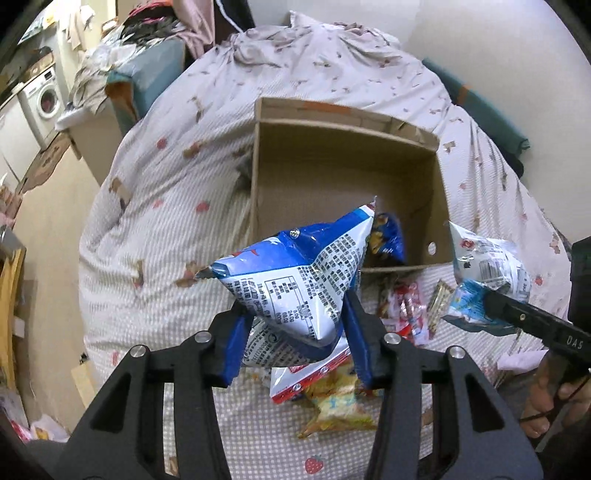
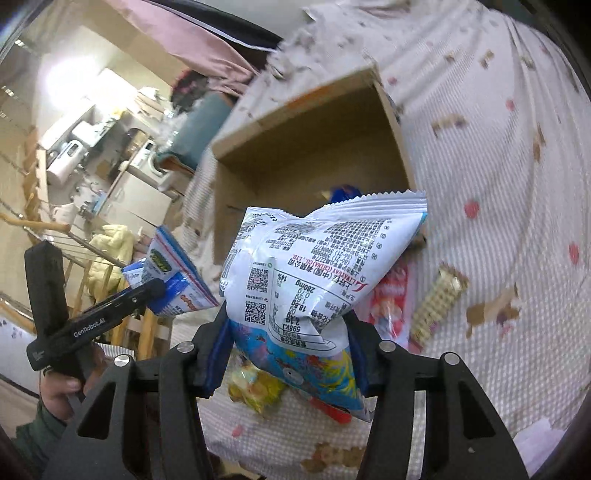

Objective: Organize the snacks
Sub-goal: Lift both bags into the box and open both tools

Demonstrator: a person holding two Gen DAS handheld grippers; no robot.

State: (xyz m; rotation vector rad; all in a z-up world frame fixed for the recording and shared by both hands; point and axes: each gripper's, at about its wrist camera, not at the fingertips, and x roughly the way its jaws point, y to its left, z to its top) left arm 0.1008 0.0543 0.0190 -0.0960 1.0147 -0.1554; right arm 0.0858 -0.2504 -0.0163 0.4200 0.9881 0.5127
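With both tongs clamping puffed foil snack bags, left tongs (image 1: pixel 295 325) on the blue-and-white bag (image 1: pixel 295 273) and right tongs (image 2: pixel 288 347) on the white-and-blue bag (image 2: pixel 314 266), we judge the next move is to carry them forward and drop them into the open brown cardboard box (image 1: pixel 441 192) just ahead.

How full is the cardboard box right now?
Nearly empty. The cardboard box shows mostly bare floor, with one blue snack bag at its near edge; the held packets hide part of the inside.

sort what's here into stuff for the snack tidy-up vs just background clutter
Job: blue-and-white chip bag in left claw; white snack bag in right claw; cardboard box; loose snacks on bed.

Background: washing machine; clothes pile; teal cushion.
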